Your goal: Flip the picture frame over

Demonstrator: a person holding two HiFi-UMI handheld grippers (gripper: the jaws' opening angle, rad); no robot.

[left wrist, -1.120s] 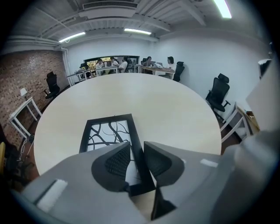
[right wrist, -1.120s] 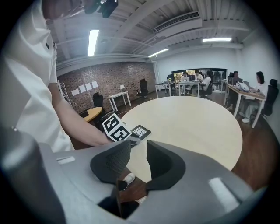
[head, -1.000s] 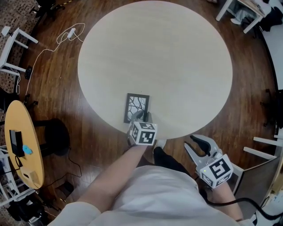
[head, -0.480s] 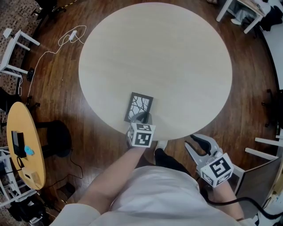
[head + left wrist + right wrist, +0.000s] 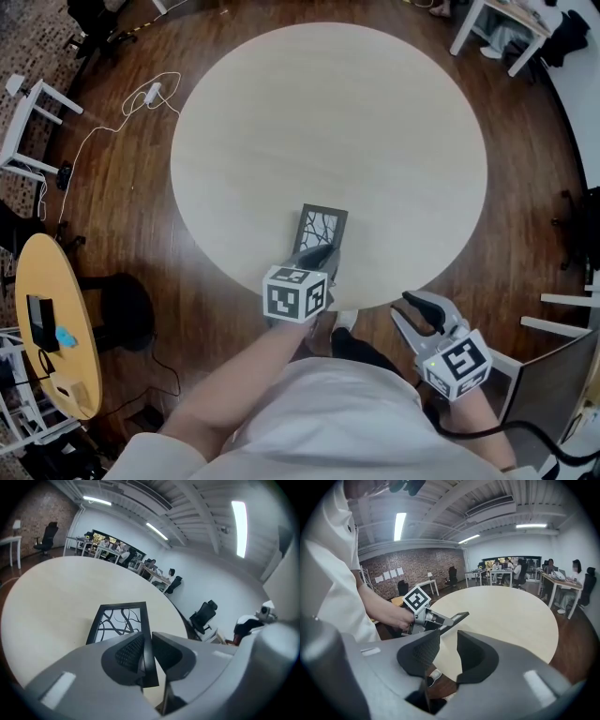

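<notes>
The picture frame [image 5: 322, 228] is black with a branch pattern on white, near the front edge of the round pale table [image 5: 328, 122]. My left gripper [image 5: 319, 255] is shut on the frame's near edge. In the left gripper view the frame [image 5: 119, 620] runs away from the jaws, its rim pinched between them [image 5: 147, 641]. The right gripper view shows the frame [image 5: 457, 617] held tilted, its far end raised over the table [image 5: 506, 611]. My right gripper [image 5: 412, 309] hangs open and empty, off the table at the lower right.
A yellow round side table [image 5: 47, 309] with small items stands on the wooden floor at the left. A white cable [image 5: 122, 89] trails across the floor at the upper left. White furniture [image 5: 497, 28] stands at the upper right. A shoe [image 5: 342, 323] shows under the table's front edge.
The left gripper has moved right with the frame and tipped it up off the table. The right gripper has stayed where it was.
</notes>
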